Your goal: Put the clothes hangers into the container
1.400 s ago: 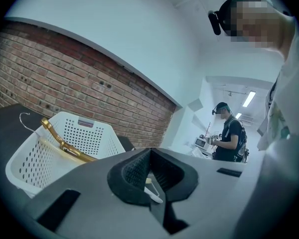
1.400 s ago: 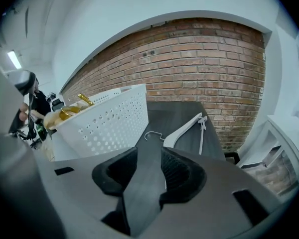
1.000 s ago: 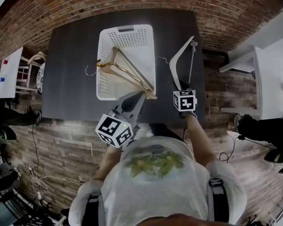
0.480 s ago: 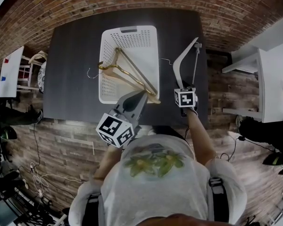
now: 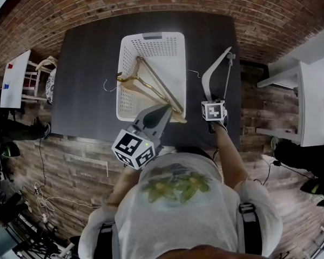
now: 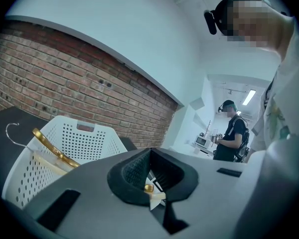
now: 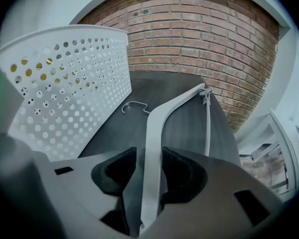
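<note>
A white perforated basket [image 5: 151,36] stands on the dark table [image 5: 86,63]. A gold and a wooden hanger [image 5: 146,85] lie slanted in it, and one end juts over the near right corner. My left gripper [image 5: 163,111] sits at that corner. Its jaws meet, and a cream and gold tip shows at their seam [image 6: 149,171]. A white hanger [image 5: 210,72] lies flat on the table to the right of the basket. My right gripper [image 5: 208,99] straddles its near arm [image 7: 154,128]. Its jaws have just been opening, and a gap shows on each side of the arm.
The white hanger lies close to the table's right edge. A white table [image 5: 313,101] stands to the right, a white shelf [image 5: 13,82] to the left. The gold hanger's hook [image 5: 108,84] hangs over the basket's left rim. A person [image 6: 231,133] stands in a far room.
My right gripper has sunk toward the table over the white hanger's near arm. The left gripper and the hangers in the basket have kept still.
</note>
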A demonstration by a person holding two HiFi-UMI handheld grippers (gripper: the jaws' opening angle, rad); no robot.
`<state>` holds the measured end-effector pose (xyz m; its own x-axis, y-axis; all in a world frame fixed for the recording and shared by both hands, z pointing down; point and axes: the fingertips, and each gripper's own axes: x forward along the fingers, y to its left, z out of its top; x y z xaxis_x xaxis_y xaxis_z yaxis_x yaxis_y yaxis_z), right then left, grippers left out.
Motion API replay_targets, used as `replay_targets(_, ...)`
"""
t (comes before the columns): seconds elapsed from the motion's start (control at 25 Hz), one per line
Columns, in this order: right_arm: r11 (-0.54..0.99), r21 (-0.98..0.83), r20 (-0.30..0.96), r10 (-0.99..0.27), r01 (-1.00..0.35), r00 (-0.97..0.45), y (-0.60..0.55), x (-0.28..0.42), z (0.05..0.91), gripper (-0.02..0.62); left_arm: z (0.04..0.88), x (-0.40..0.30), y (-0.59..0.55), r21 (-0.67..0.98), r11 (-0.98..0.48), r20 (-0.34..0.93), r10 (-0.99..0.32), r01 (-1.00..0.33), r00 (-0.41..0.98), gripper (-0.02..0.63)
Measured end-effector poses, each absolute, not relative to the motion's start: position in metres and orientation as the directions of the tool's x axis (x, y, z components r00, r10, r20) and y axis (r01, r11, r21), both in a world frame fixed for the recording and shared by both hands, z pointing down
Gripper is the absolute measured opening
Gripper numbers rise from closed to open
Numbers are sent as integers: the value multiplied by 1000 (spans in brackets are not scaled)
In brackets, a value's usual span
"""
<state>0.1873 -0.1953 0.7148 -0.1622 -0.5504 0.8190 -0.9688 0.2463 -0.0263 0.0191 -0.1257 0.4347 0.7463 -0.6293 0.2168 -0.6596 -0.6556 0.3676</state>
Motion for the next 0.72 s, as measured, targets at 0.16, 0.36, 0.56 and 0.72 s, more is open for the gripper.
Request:
replay_targets(0.16,249,-28,830,-534,-968,-161,-199,186,719,153,435,15,-128,366,-647,218,-639,-669,737,28)
replay_targets(0.36,250,-22,854,-499,-968,-148,-198,188,739,155,435,12,-133,366,-638,218,-649,-678,729,28)
replay_targets(0.56,234,-53,847,-505,-971,-168,-197,187,731,153,435,13,-136,369,-639,216,-648,-675,731,28)
replay_targets(0.72,234,-58,846,-504,-970,-172,-197,188,730,135,434,16,-136,368,-644,213,-644,-671,735,28)
